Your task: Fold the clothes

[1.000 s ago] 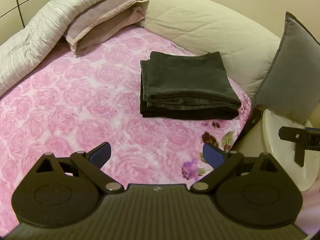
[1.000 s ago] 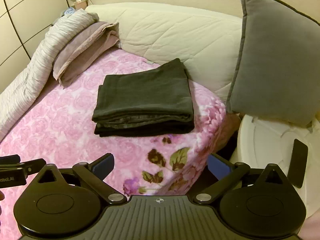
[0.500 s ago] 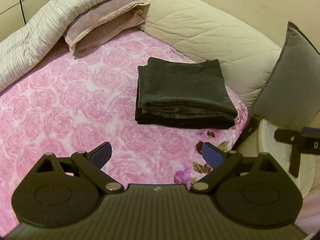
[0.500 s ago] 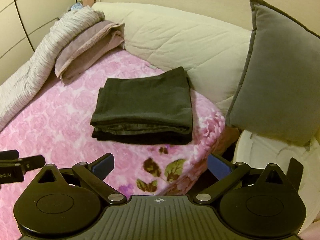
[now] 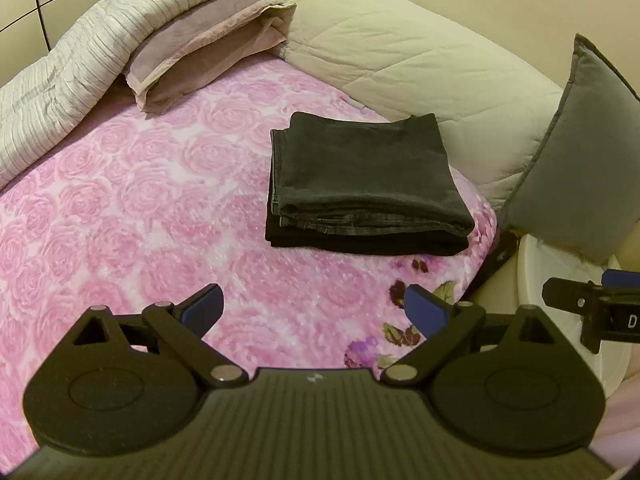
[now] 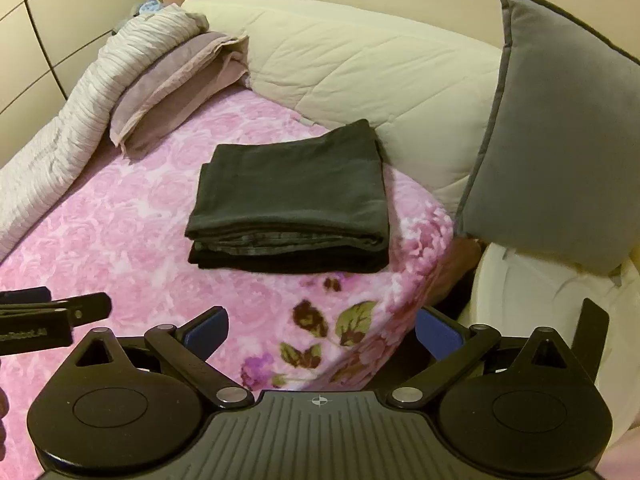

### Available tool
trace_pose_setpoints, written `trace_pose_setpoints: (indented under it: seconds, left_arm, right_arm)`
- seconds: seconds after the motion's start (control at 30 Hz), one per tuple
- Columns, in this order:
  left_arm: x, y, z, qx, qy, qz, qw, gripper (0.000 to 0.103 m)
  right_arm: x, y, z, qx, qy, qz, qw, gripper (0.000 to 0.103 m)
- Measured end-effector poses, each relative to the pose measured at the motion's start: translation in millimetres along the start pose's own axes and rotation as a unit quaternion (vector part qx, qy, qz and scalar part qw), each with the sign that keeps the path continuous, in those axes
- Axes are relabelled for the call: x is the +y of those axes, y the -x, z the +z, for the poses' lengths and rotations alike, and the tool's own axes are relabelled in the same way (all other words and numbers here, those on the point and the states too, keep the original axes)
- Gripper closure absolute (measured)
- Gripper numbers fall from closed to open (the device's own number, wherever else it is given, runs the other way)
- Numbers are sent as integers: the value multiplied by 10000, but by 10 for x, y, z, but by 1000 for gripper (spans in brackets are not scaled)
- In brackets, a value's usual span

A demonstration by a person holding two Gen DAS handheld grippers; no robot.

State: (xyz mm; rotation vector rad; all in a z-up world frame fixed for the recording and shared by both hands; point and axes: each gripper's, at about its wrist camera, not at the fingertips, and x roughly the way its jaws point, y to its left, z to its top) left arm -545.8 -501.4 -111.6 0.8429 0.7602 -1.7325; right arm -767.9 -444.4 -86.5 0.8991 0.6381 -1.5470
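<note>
A pink rose-patterned bedspread [image 5: 132, 200] [image 6: 120, 232] covers the bed and fills most of both views, its near right corner printed with dark flowers and green leaves. Along the far side runs a long cream quilted bolster [image 5: 392, 64] [image 6: 360, 80]. At the far left lies a rolled white ribbed duvet [image 5: 80, 52] [image 6: 80, 108], with a mauve pillow [image 5: 208, 32] [image 6: 176, 88] tucked against it. A grey cushion [image 5: 580, 152] [image 6: 560, 128] stands upright at the right, beside the bed's corner, above a white round surface [image 5: 560, 280] [image 6: 532, 292].

The folded dark clothes [image 5: 364, 176] [image 6: 292, 196] rest as a neat flat stack on the bedspread toward the far right, close to the bolster, a charcoal piece on top of a blacker layer beneath, folded edges facing near.

The left gripper [image 5: 314, 308] hovers over the near part of the bed, its blue-padded fingers [image 5: 204, 306] spread wide apart with nothing between them, well short of the stack. The right gripper [image 6: 322, 330] hangs over the bed's near right corner, its fingers [image 6: 206, 328] likewise spread wide and empty. Each gripper's tip shows at the edge of the other's view.
</note>
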Motion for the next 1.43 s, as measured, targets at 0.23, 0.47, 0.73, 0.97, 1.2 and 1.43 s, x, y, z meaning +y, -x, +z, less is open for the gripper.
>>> trace_pose_setpoints:
  seconds: [0.23, 0.47, 0.73, 0.97, 1.2, 1.43]
  left_arm:
    - [-49, 31, -22, -17, -114, 92, 9999, 7]
    - [-118, 63, -49, -40, -221, 137, 9997, 7]
    - [-187, 100, -44, -109, -352, 115, 9993, 7]
    - [-196, 154, -36, -165, -363, 106, 9992, 7]
    - [-206, 195, -28, -208, -366, 105, 9991, 7]
    - [-244, 242, -48, -390, -434, 186, 9981, 6]
  right_arm:
    - [29, 58, -55, -12, -10, 4, 10000, 1]
    - [27, 105, -98, -1, -60, 52, 10000, 1]
    - [41, 157, -113, -57, -53, 57, 10000, 1]
    - [62, 178, -120, -75, -39, 88, 9999, 1]
    - [82, 209, -116, -101, 13, 93, 9999, 1]
    - [77, 228, -120, -106, 42, 75, 9999, 1]
